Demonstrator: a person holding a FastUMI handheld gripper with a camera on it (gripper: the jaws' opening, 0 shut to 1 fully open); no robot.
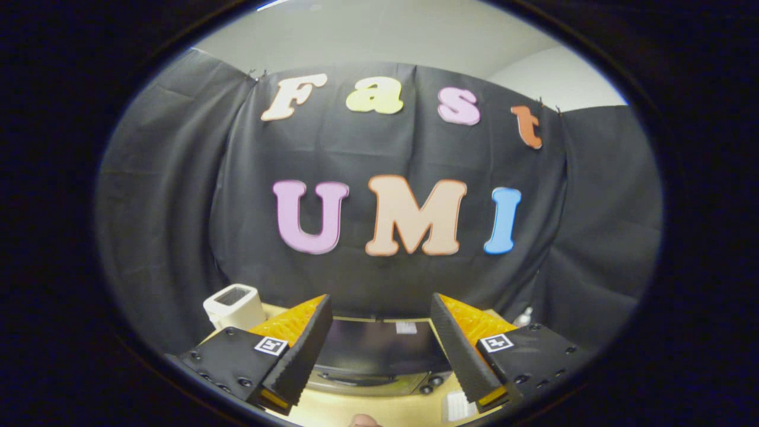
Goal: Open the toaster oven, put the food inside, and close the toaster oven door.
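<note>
The toaster oven [379, 356] is a dark box on the light table, seen from above, lying below and beyond my fingers. Its flat top shows, and its front edge with a handle and knobs [427, 388] faces me. I cannot tell from here whether the door is shut. My gripper [379, 308] hovers above it, open wide, with nothing between the fingers. A small rounded bit, perhaps the food [363, 421], shows on the table in front of the oven, mostly cut off.
A white box-shaped appliance with a grilled top [234, 305] stands on the table beyond my left finger. A small white item [458, 406] lies by the oven's front right corner. A pale object [523, 316] sits behind my right finger. The booth's cloth wall rises close behind the table.
</note>
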